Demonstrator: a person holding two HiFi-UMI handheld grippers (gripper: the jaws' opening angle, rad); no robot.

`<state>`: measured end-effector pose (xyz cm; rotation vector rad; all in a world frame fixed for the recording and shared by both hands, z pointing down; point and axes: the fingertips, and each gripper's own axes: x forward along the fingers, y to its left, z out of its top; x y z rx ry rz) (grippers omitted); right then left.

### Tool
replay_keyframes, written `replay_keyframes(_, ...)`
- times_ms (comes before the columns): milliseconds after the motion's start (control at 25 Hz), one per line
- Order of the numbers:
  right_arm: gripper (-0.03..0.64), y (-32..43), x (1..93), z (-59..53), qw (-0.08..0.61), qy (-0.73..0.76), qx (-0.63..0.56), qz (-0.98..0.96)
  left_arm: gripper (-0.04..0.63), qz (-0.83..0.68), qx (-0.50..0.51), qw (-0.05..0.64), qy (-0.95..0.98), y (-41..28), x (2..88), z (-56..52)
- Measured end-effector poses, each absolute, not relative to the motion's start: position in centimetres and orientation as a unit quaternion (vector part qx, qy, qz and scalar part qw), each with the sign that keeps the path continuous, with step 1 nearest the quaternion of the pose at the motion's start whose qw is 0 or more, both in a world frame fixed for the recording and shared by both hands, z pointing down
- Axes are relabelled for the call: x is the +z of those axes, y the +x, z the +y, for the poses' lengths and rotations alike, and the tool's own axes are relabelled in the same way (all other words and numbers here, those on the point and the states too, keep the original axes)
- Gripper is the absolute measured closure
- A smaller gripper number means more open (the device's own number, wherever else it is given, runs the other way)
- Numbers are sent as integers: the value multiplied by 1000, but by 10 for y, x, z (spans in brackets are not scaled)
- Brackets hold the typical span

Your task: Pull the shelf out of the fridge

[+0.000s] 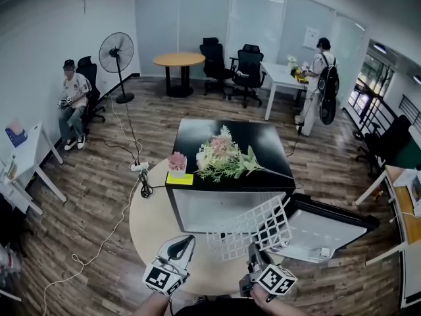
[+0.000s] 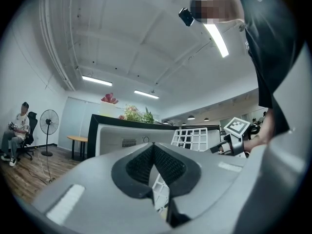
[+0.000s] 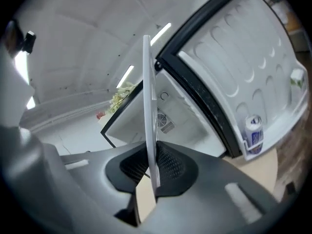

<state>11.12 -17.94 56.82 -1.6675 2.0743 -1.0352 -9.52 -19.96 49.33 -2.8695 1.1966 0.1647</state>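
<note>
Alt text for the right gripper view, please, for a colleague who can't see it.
The right gripper is shut on the edge of the white shelf, seen edge-on. Behind it the fridge stands open, a can in its door.

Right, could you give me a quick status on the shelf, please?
Right gripper shut on shelf. Left gripper shut, empty. Shelf tilted, out in front of fridge. Door open, nothing blocking.
</note>
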Motion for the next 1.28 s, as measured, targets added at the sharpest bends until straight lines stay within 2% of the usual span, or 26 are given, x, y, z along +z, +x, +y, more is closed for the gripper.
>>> replay_keyframes(160, 580, 121, 559, -175, 81, -604, -262, 748, 596, 380, 55, 13, -923, -92, 494, -203)
replay_keyframes(560, 580, 130, 539, -168, 9, -614, -111, 782, 596, 376, 43, 17, -926, -86, 494, -210)
replay_keyframes(840, 580, 132, 520, -162, -19, -613, -15, 790, 596, 381, 38, 16, -924, -83, 495, -218)
replay_keyframes(1280, 580, 143, 494, -155, -9, -620, 58, 782, 595, 394, 23, 33, -918, -75, 493, -222)
